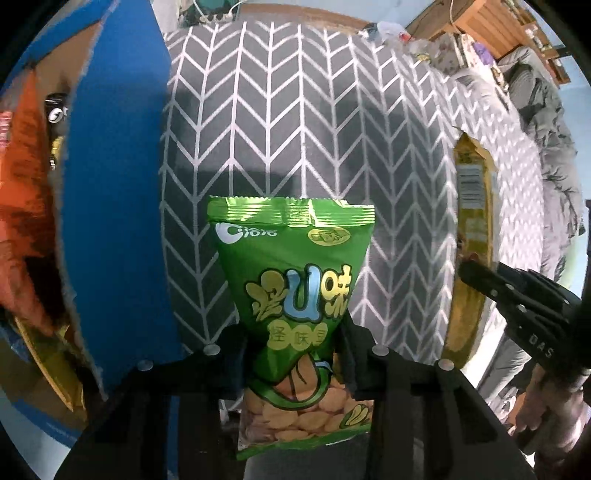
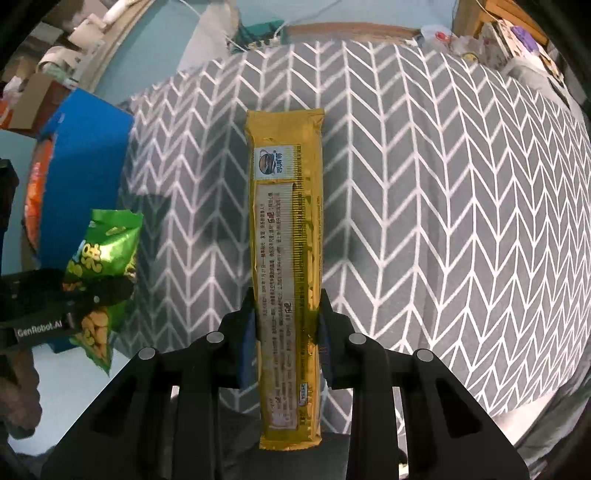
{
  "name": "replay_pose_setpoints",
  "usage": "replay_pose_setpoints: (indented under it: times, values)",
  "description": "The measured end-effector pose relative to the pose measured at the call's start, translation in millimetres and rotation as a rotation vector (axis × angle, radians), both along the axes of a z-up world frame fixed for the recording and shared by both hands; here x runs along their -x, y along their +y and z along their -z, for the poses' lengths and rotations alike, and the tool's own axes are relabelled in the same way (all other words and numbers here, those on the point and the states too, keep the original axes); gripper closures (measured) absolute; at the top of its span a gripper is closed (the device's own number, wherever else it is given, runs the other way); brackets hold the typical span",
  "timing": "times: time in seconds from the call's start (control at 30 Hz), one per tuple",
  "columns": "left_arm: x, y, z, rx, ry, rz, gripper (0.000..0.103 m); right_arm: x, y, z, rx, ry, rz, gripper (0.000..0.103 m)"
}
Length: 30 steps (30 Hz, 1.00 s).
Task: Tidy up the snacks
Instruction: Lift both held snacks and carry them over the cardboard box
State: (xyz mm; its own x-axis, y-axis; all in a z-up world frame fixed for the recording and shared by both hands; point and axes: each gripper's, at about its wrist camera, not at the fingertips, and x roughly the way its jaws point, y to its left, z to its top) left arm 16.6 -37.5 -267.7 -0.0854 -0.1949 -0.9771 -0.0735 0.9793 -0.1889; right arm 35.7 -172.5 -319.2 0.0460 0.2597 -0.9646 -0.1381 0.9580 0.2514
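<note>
A green snack bag (image 1: 295, 306) with printed beans is pinched at its middle by my left gripper (image 1: 291, 339), lifted above the grey chevron-patterned surface (image 1: 295, 122). My right gripper (image 2: 286, 317) is shut on a long yellow biscuit pack (image 2: 288, 229), which points away from me over the same cloth. The right wrist view shows the green bag (image 2: 107, 258) in the left gripper (image 2: 92, 291) at the left edge. The left wrist view shows the yellow pack (image 1: 471, 229) and the right gripper's fingers (image 1: 517, 295) at the right.
A blue box (image 1: 114, 206) holding orange and yellow packets (image 1: 22, 206) stands left of the cloth; it shows as the blue box (image 2: 85, 166) in the right wrist view. Clutter and wooden furniture (image 1: 491, 26) lie beyond the far edge. A person's hand (image 1: 546, 413) holds the right gripper.
</note>
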Motion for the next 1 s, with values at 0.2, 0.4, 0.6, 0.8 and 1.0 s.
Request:
replay_pose_setpoints:
  times: [0.2, 0.4, 0.6, 0.8, 1.0]
  values:
    - [13, 20, -28, 0.042, -0.044, -0.019, 0.065, -2, 5, -30, -0.034, -0.026, -0.028, 0.076]
    - [17, 31, -60, 0.061, -0.096, -0.037, 0.066, -4, 18, -61, -0.060, -0.052, -0.071, 0.076]
    - [20, 33, -90, 0.042, -0.171, -0.060, 0.066, -11, 46, -78, -0.067, -0.077, -0.112, 0.076]
    - [19, 54, -109, 0.029, -0.215, -0.128, 0.066, -14, 78, -97, -0.086, -0.101, -0.161, 0.076]
    - [27, 86, -118, 0.020, -0.235, -0.197, 0.066, -18, 115, -110, -0.106, -0.118, -0.220, 0.076]
